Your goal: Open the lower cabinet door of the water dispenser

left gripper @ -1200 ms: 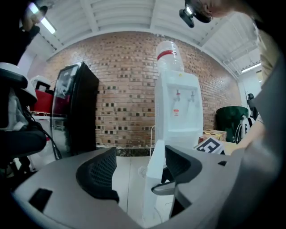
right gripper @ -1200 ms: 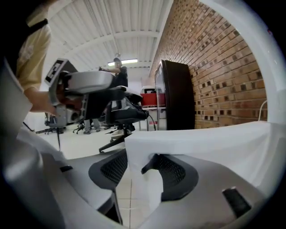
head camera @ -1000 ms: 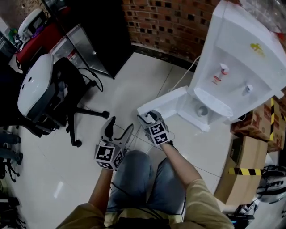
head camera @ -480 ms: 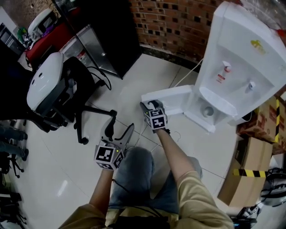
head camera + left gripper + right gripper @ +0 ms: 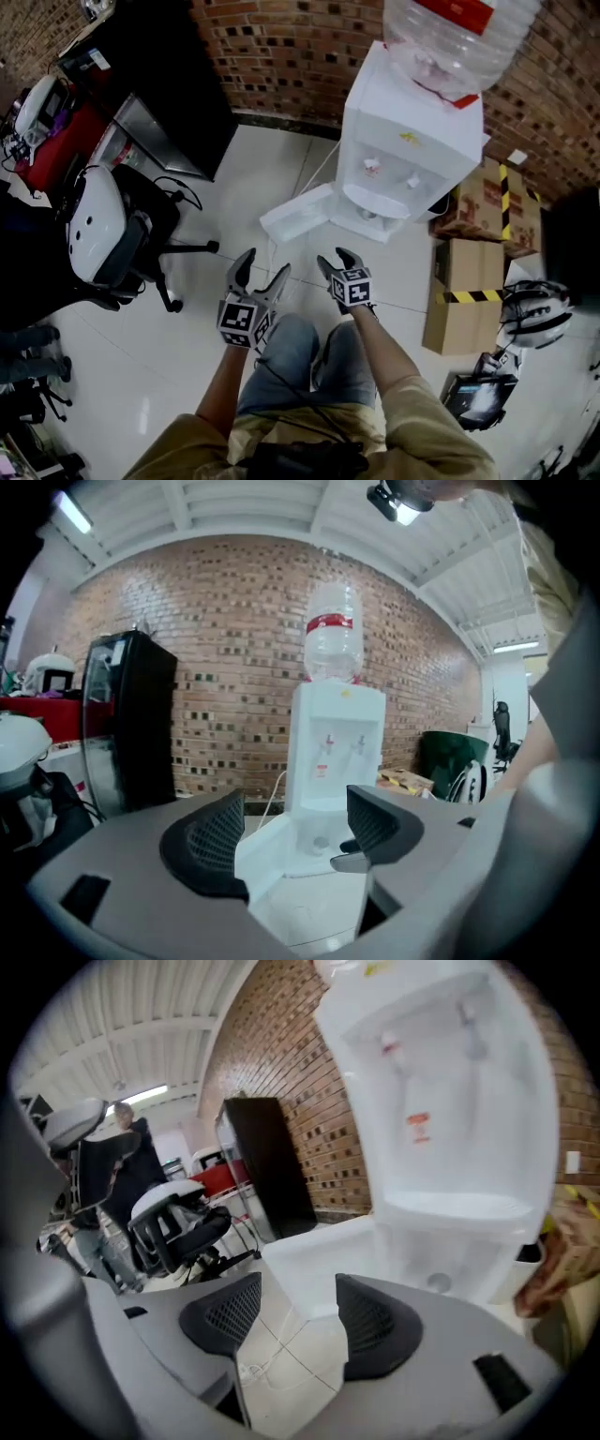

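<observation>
The white water dispenser point(image 5: 408, 155) stands against the brick wall with a clear bottle on top. Its lower cabinet door point(image 5: 298, 214) is swung wide open to the left. In the left gripper view the dispenser point(image 5: 333, 747) and its open door point(image 5: 261, 841) lie ahead. In the right gripper view the door point(image 5: 319, 1265) is close in front. My left gripper point(image 5: 260, 276) is open and holds nothing. My right gripper point(image 5: 336, 260) is away from the door; its jaws are opening with nothing between them.
An office chair point(image 5: 112, 234) with a white back stands at the left. A black cabinet point(image 5: 155, 89) is at the back left. Cardboard boxes point(image 5: 469, 281) with striped tape lie right of the dispenser. A white power cord point(image 5: 319, 169) runs to the wall.
My right gripper has let go of the door edge and drawn back toward me. Both grippers have risen, and the view now takes in the whole dispenser with its door open.
</observation>
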Tool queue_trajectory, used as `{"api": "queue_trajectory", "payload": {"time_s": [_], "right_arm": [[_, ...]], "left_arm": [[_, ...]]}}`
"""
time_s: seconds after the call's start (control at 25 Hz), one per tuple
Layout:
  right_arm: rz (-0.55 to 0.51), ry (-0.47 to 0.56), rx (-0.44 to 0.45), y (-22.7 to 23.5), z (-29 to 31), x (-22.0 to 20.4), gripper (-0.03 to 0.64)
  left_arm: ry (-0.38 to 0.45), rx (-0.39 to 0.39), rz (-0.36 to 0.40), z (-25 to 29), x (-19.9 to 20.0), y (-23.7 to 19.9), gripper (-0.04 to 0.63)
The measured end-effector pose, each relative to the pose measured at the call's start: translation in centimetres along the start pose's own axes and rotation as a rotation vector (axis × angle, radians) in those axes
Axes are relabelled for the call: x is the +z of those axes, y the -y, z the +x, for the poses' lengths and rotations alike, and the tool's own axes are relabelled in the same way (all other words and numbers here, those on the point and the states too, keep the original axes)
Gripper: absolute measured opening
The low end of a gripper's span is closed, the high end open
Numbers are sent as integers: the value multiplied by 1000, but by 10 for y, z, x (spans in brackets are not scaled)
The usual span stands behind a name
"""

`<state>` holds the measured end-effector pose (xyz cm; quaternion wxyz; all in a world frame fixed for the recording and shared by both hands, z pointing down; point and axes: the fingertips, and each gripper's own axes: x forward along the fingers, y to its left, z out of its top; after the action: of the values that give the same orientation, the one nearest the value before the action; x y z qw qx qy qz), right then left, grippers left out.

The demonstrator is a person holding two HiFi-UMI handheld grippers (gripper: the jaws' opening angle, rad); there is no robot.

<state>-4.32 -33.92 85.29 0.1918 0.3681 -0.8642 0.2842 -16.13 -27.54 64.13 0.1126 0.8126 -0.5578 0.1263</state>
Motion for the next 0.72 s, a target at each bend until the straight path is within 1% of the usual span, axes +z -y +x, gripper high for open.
{"api": "queue_trajectory", "payload": {"time_s": [0.08,0.12,0.2,0.32,0.36,0.48,0.52,0.56,0.6,0.68,0.72], "right_arm": [[53,29,-80,10,-77,31,290],[60,45,-108,10,-113,50,290],[54,95,-151,0,-178,96,290],[45,211,-211,-22,-271,176,290],[20,247,-234,-33,-300,201,290],[-108,349,-319,-65,-380,270,291],[-128,392,-345,-74,-403,293,291],[-125,440,-364,-82,-426,314,291],[-101,490,-370,-90,-445,331,293],[-33,585,-354,-107,-474,357,330],[-18,622,-347,-116,-484,367,350]], "left_arm": [[-6,-59,-15,-4,44,28,330],[-12,-86,-14,-8,68,41,330],[-17,-131,-7,-21,117,62,330],[-8,-167,-12,-45,188,82,330],[-2,-175,-19,-54,209,87,330],[31,-207,-36,-78,268,100,330],[47,-219,-33,-84,288,105,330],[66,-231,-26,-89,306,111,330],[89,-241,-17,-95,325,117,330],[142,-257,1,-108,357,128,330],[170,-258,13,-114,371,132,330]]}}
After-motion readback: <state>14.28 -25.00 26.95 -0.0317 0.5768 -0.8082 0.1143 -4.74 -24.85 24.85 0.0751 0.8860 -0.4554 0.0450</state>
